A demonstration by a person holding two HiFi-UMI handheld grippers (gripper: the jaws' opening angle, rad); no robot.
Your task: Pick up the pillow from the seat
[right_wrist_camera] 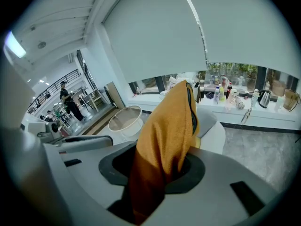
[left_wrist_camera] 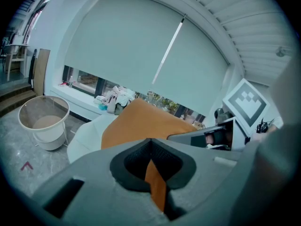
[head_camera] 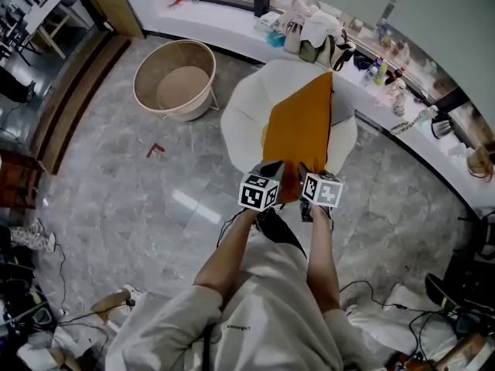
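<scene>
The left gripper [left_wrist_camera: 153, 175] has its jaws nearly together, clamped on a thin edge of the orange pillow [head_camera: 302, 126]. The right gripper [right_wrist_camera: 150, 173] pinches a thicker fold. Beyond both jaws, the pillow stretches over the white seat [head_camera: 246, 108].

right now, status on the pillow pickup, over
Jaws of left gripper and right gripper shut on the pillow, near edge. Pillow raised above the seat; far end unclear. Nothing in the way.
</scene>
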